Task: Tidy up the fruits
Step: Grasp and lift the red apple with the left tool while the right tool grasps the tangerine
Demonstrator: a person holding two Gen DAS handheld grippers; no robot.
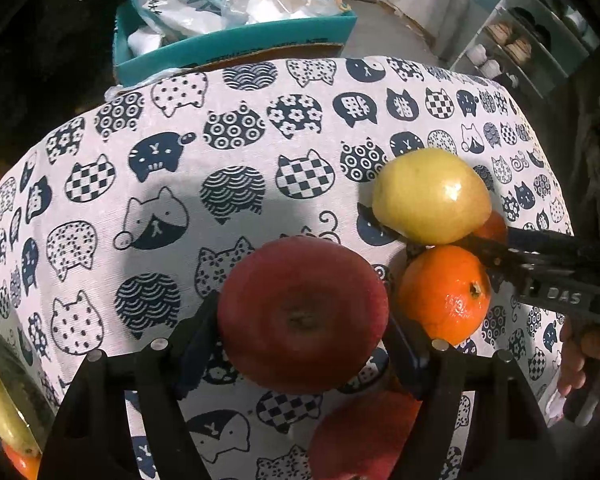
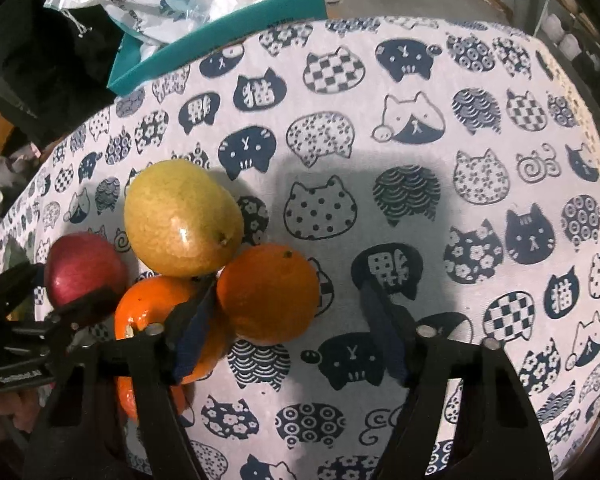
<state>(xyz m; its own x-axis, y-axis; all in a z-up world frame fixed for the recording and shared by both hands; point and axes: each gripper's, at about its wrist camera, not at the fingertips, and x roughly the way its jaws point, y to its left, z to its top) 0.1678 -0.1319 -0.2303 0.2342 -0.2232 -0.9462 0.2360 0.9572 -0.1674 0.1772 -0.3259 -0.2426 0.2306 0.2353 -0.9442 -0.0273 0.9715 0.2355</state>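
Left gripper (image 1: 304, 336) clamps red apple (image 1: 303, 314); right gripper (image 2: 295, 320), jaws apart around nothing, takes the orange (image 2: 267, 292) at its ten o'clock next.

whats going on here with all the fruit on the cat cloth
A person is sorting fruit with a handheld gripper in each hand. The left gripper is clamped around a red apple. The right gripper is open around an orange without squeezing it. A yellow pear and a second orange crowd against these on the cat-print tablecloth.
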